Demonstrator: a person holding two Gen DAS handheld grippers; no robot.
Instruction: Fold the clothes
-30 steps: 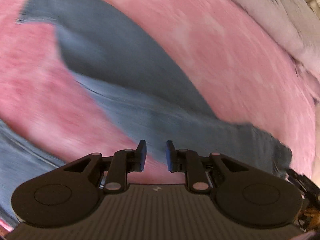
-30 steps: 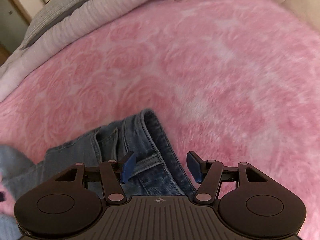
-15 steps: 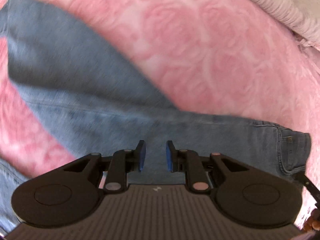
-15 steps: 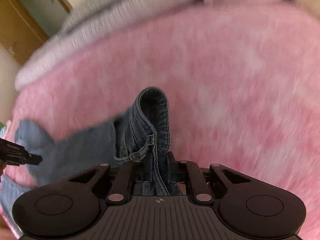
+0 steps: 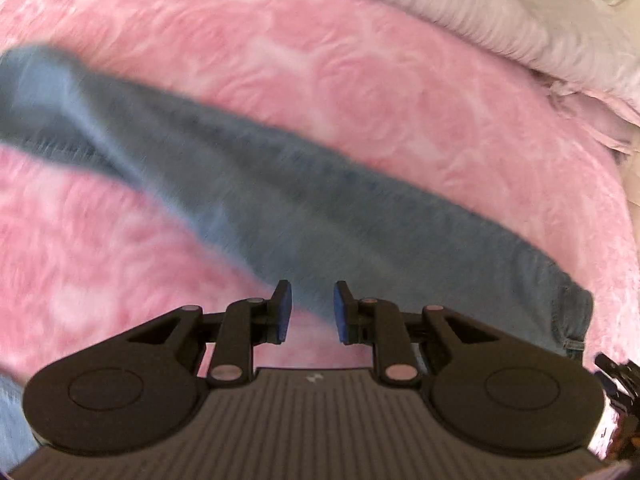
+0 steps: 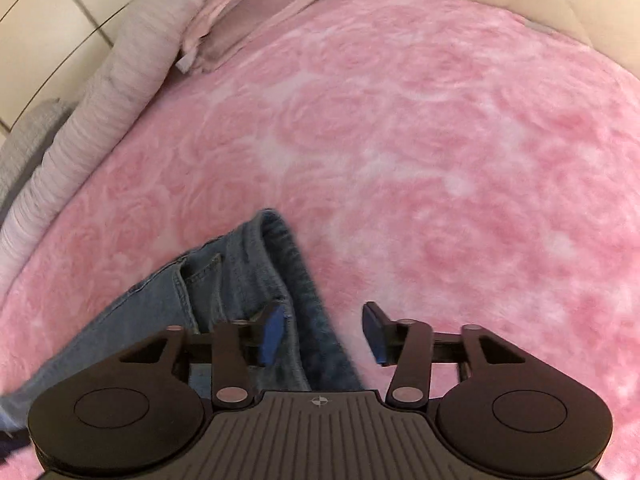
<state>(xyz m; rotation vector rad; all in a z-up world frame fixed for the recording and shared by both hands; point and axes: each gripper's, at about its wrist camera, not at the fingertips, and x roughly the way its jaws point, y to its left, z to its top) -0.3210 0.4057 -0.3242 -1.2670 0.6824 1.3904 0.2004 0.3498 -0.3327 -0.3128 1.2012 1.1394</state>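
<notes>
Left wrist view: the jeans (image 5: 304,200) lie stretched in a long band across the pink bed (image 5: 360,80), apparently unfolded; motion blur hides seams. The left tool (image 5: 311,312) hangs parted, empty.

Right wrist view: the right tool (image 6: 324,330) stands wide apart over the waistband; the legs run out of frame.
</notes>
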